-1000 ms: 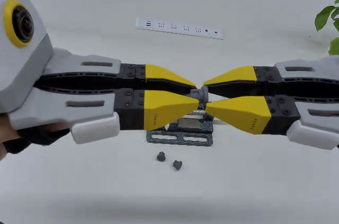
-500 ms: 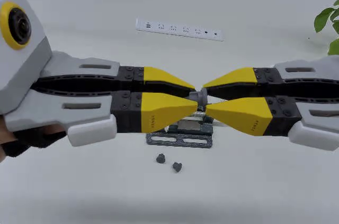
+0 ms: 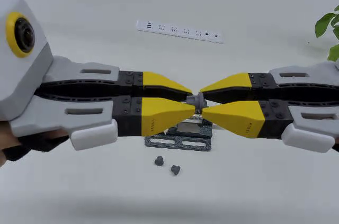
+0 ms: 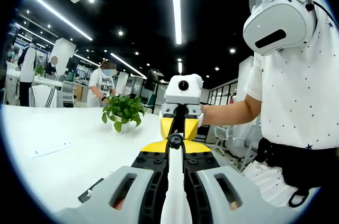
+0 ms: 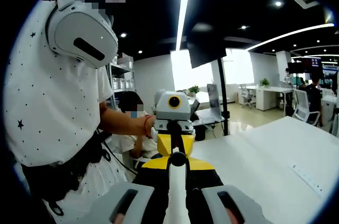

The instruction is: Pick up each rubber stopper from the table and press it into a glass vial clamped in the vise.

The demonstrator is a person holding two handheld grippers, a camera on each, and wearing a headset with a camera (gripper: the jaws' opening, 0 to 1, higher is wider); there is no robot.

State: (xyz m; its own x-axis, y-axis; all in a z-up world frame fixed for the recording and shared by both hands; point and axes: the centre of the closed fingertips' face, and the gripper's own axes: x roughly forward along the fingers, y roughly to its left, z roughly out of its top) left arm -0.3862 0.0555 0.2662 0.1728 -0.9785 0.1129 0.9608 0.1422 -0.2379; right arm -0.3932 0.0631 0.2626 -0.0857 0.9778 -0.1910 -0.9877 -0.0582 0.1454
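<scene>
Rubber stopper (image 3: 198,99), small, dark grey and round-headed, is held in the air just above the vise (image 3: 180,140). It is pinched from opposite sides by the yellow wedge-shaped tips of the left tool (image 3: 189,102) and the right tool (image 3: 204,102), each closed on it. The vise's dark slotted base plate is seen on the white desk (image 3: 79,181), and its contents are hidden by the tools. Two loose stoppers (image 3: 159,161) lie near its front, with a white power strip (image 3: 180,29) well behind.
</scene>
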